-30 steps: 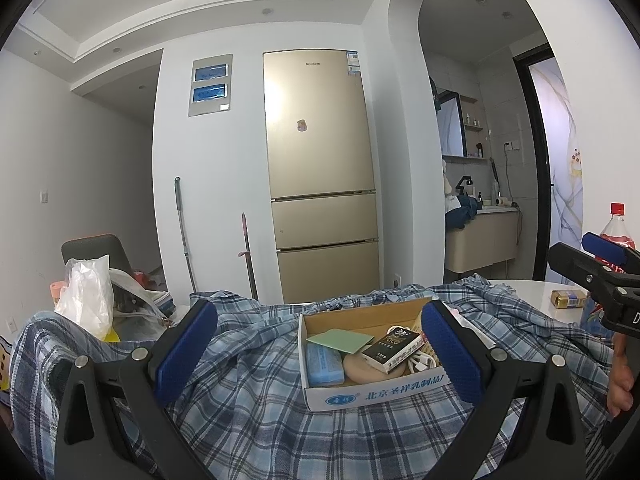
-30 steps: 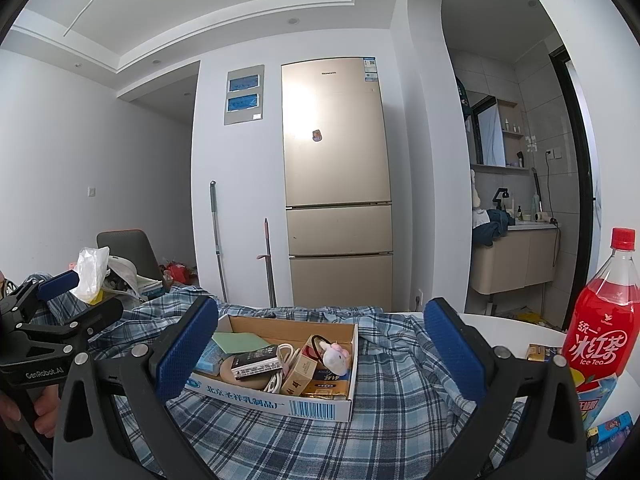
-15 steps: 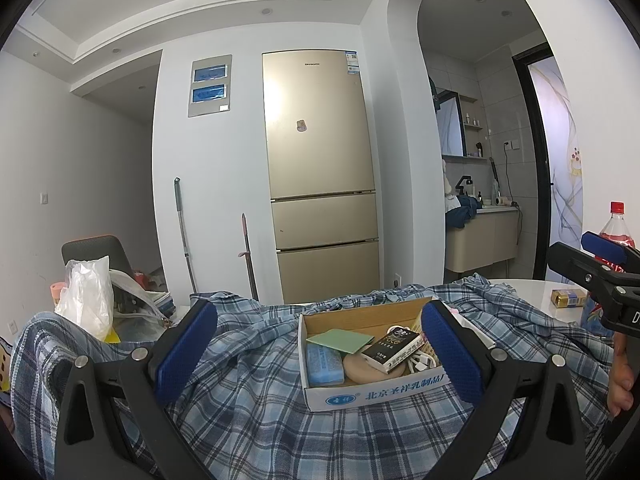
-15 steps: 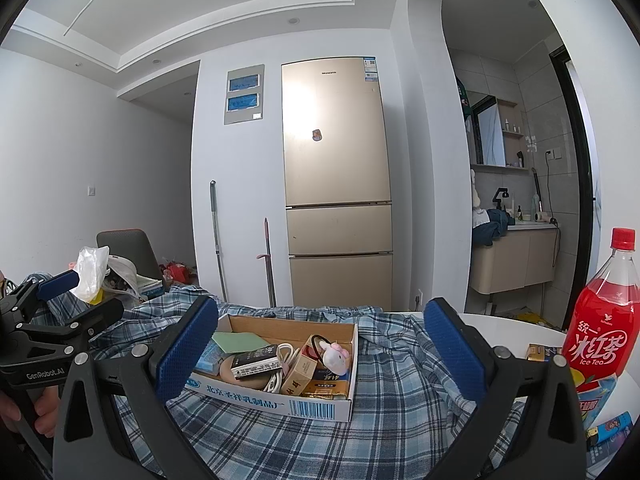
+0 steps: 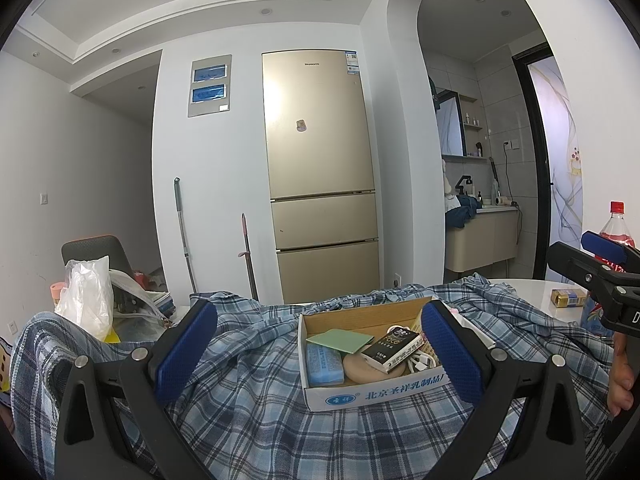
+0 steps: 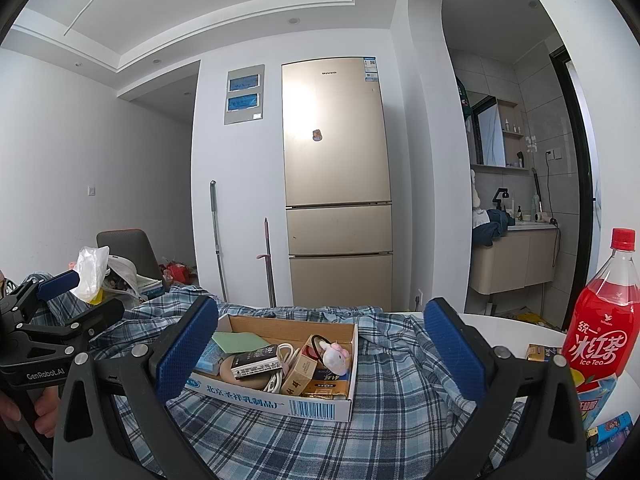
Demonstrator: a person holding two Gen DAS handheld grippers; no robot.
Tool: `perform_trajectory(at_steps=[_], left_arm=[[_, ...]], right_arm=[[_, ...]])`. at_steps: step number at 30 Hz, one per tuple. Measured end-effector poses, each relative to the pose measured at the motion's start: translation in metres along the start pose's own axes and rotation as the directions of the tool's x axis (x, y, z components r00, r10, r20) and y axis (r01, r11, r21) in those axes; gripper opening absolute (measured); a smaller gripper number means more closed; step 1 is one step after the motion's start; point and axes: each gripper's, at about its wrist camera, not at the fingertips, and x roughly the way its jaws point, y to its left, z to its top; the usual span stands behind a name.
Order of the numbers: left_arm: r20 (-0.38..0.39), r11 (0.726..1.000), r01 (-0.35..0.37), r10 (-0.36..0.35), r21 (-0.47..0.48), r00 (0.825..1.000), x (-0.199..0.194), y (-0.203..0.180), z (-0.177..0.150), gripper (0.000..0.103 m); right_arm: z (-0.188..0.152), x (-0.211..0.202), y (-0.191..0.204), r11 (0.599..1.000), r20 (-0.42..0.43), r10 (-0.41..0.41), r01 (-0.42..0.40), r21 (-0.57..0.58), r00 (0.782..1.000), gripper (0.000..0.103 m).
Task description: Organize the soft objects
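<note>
While a tall gold fridge (image 6: 338, 184) stands against the far wall, a rumpled blue plaid shirt (image 6: 304, 444) lies spread over the white table (image 6: 520, 326). On the shirt sits an open cardboard box (image 6: 280, 398) packed with small items, among them a pink plush toy (image 6: 335, 354) toward its right side. A red bottle (image 6: 604, 320) stands at the table's right edge. The left gripper (image 5: 318, 356) and right gripper (image 6: 320, 354) both hover above the shirt, jaws spread wide, gripping nothing.
</note>
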Motion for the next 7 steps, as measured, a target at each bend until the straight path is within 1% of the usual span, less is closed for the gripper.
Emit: perform_trajectory(at_steps=[7], left_arm=[[0.0,1.0,0.0,0.0,0.001,1.0,-0.0004,-0.0007,0.0002,0.103]], right_arm=[[0.0,0.0,0.0001,1.0,-0.001,0.0,0.0,0.0,1.0,0.103]])
